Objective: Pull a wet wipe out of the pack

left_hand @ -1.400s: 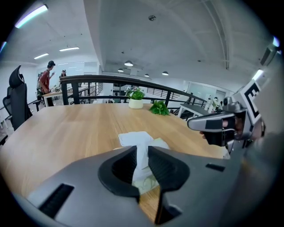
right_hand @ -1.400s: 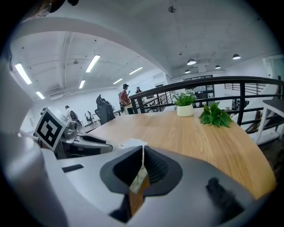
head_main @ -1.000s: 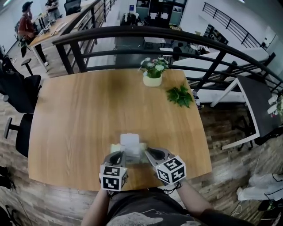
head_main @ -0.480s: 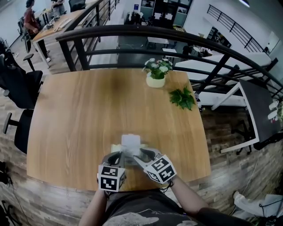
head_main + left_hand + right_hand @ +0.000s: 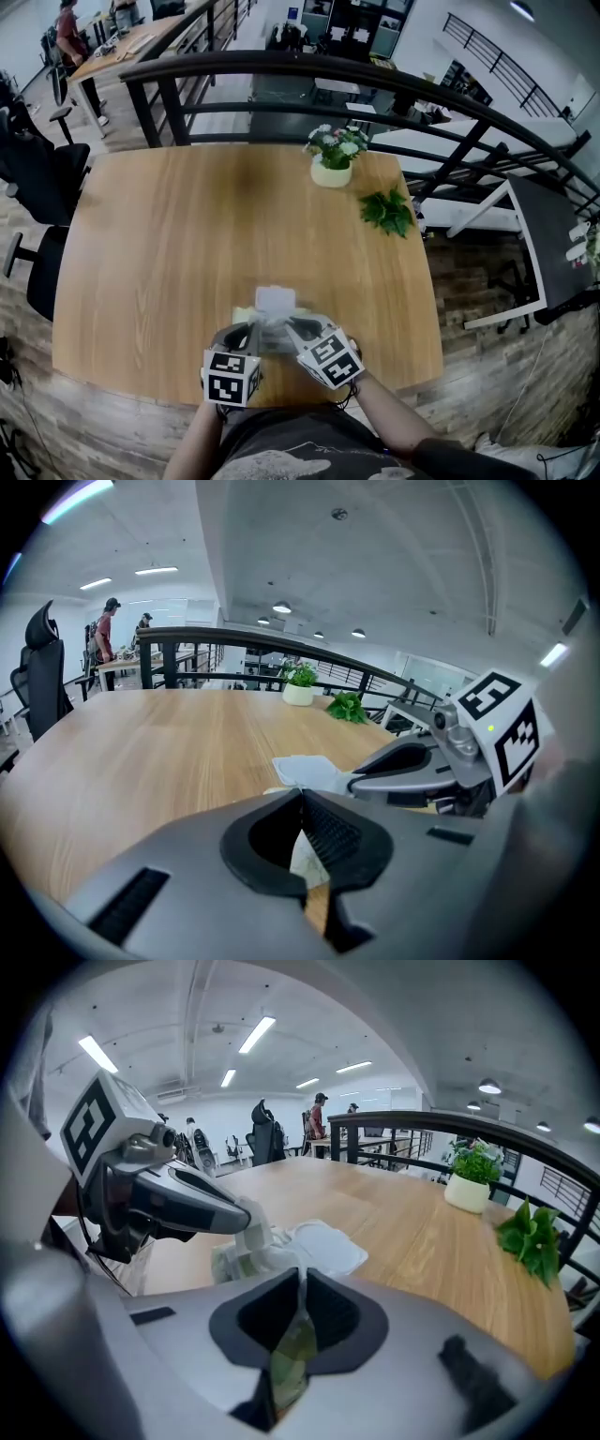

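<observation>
**Both claws on the wipes at the near edge of the table**

Down at the bottom centre of the head view, right at the near edge of the wooden table, sits the pack, with its pale lid flipped open and pointing up the frame. Both claws are crowded in on it.

The left gripper comes in from the lower left, and its jaws are tight together. The right gripper view catches it in the left half of the frame: a white wet wipe is pinched at its tips and runs down into the crumpled top of the pack.

The right gripper comes in from the lower right, touching the pack's near side. Its jaws are closing, with only a narrow slit between them, and a thin greenish-white flap of the pack wrapper is squeezed in that slit.

The two marker cubes sit side by side just below the pack, close but not touching.

Further up the table, well apart from the action, a flower pot stands near the far edge, upper centre, with a sprig of green leaves lying just down and right of it. A dark railing curves across the top of the frame behind the table.
</observation>
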Demonstrator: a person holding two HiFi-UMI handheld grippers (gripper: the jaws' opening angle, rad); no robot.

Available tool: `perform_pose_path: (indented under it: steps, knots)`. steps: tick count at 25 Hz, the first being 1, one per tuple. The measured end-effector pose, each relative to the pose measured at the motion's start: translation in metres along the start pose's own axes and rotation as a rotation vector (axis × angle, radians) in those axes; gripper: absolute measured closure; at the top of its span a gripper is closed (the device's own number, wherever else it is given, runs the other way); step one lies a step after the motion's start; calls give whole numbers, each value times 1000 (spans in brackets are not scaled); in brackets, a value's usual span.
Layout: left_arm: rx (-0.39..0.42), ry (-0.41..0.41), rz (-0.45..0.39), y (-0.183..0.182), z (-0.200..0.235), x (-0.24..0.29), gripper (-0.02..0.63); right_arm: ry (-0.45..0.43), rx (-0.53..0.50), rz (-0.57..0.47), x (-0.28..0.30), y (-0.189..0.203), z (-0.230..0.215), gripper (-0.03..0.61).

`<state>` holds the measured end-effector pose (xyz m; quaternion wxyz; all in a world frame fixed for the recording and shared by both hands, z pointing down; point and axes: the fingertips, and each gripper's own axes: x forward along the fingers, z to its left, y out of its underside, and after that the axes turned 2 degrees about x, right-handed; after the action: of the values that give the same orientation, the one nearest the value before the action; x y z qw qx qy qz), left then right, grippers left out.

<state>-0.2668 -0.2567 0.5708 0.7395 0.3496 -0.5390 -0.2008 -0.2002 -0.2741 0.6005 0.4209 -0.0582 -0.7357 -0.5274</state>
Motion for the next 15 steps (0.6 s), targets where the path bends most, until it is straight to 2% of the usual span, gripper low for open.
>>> perform_pose_path:
  steps: [4, 7, 15]
  knots:
    - [-20, 10, 10, 2, 1, 0, 598, -35, 59, -17, -4, 1, 0, 538]
    - [-30, 6, 17, 4, 2, 0, 598, -52, 67, -30, -9, 0, 1, 540]
    - [-33, -10, 17, 4, 4, 2, 598, -13, 55, -29, -15, 6, -8, 543]
